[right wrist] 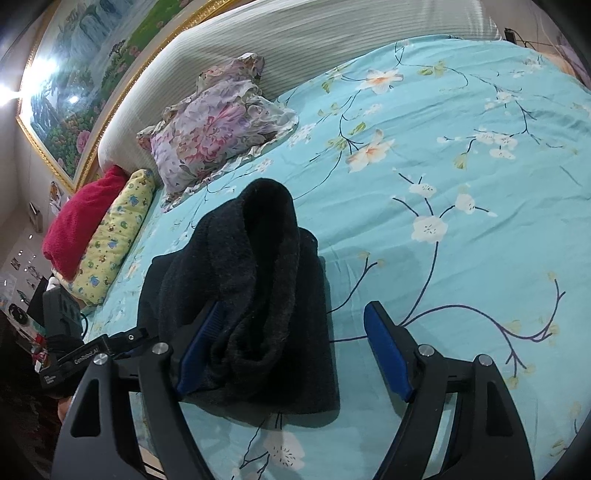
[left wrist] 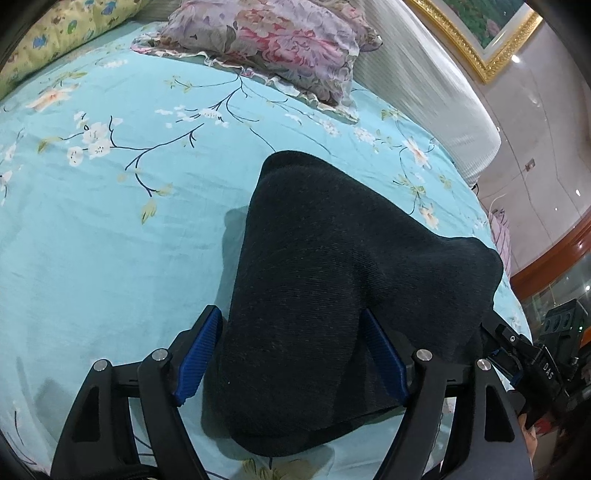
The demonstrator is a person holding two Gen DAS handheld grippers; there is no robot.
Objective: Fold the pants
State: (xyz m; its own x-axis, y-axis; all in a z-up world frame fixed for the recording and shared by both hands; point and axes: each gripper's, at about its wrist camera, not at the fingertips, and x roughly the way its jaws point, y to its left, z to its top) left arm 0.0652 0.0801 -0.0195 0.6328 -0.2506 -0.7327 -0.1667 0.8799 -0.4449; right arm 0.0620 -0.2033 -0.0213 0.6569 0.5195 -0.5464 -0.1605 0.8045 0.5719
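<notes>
While the dark charcoal knit pants (left wrist: 332, 288) lie bunched on the turquoise floral bedsheet (left wrist: 110, 221), they fill the lower centre of both views.

Left wrist view: yellow patterned pillow (left wrist: 62, 33) upper left; pink-and-lilac floral pillow (left wrist: 280, 44) top centre; gilt picture frame (left wrist: 476, 48) upper right. Left gripper (left wrist: 291, 354) stands wide apart, blue pads (left wrist: 199, 358) flanking the pants; contact unclear.

Right wrist view: red plush cushion (right wrist: 81, 218) at left. Right gripper (right wrist: 291, 354) is spread apart; its left pad (right wrist: 199, 347) sits against the pants' folded edge, its right pad over bare sheet.
</notes>
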